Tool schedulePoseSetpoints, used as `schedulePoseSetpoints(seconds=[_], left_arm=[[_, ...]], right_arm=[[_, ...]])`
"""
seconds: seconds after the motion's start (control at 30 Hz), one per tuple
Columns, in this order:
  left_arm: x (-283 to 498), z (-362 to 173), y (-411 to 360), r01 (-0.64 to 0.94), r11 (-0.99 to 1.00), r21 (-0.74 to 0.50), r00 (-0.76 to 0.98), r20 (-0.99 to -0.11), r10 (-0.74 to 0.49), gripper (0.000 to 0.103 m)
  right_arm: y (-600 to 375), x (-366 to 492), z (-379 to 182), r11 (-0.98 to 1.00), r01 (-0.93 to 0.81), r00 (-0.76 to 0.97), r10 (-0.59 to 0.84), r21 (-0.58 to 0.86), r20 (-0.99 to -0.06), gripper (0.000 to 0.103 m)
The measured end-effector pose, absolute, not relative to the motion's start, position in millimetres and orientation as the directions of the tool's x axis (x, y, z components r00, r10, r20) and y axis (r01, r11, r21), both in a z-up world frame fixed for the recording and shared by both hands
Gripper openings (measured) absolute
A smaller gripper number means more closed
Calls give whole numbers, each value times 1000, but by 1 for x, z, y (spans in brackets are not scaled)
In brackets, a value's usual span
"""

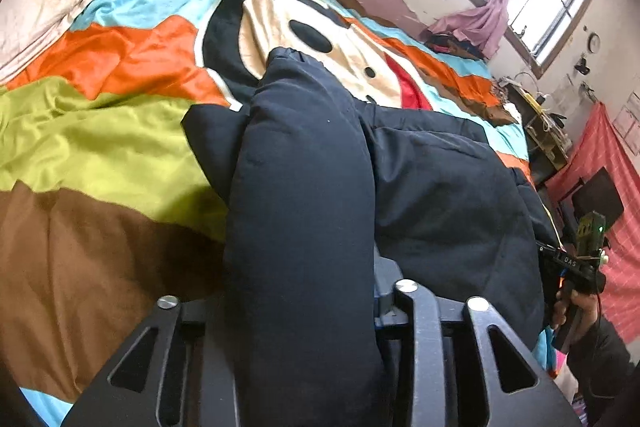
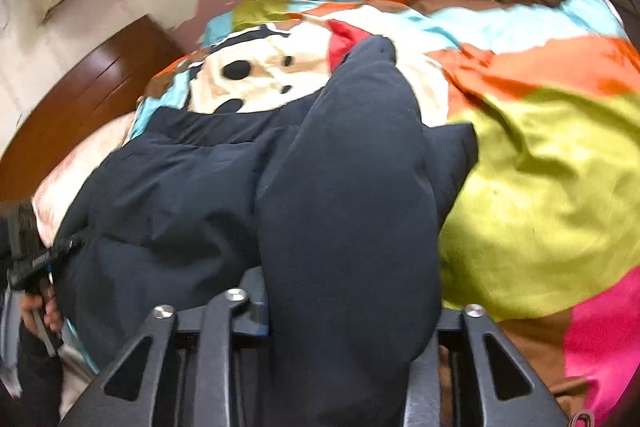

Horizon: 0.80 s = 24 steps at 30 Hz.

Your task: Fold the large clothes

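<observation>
While both grippers hold fabric, the dark navy padded jacket lies spread on the bright multicolour satin quilt with a cartoon face. The left gripper has its fingers clamped on one puffy navy sleeve; that sleeve's long axis runs straight away from the fingers, toward the wall. The right gripper is likewise closed on another puffy sleeve, also pointing forward along its fingers. The jacket body sits between the two hands: right of the left gripper, left of the right gripper. Each hand is equally near its own sleeve. Judgement: next move likely carries the sleeves inward over the body. The right view is motion-blurred.
</observation>
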<state>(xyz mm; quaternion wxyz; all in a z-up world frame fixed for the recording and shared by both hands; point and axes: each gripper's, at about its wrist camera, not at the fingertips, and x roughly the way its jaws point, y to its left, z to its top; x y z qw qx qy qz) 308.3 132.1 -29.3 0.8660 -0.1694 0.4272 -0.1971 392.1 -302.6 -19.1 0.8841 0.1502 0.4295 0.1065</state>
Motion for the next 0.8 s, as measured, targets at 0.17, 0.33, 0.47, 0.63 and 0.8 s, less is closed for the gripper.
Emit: schedulePoseSetpoints(seconds=[0.17, 0.33, 0.47, 0.63, 0.8], left_arm=[[306, -35, 140, 101, 892, -442, 570, -709, -416, 52], [294, -24, 141, 53, 913, -405, 620, -703, -348, 55], [264, -3, 131, 36, 960, -278, 746, -631, -211, 76], [233, 16, 110, 57, 973, -226, 815, -553, -176, 94], [212, 17, 93, 73, 962, -262, 821, -532, -207, 94]], right_arm=[[-307, 391, -28, 966, 32, 605, 185, 256, -774, 93], [-298, 362, -24, 983, 32, 673, 112, 180, -731, 103], [-290, 341, -18, 989, 29, 726, 79, 146, -683, 103], [-279, 316, -7, 991, 35, 793, 51, 130, -607, 103], [-266, 299, 2, 993, 32, 832, 34, 109, -554, 103]])
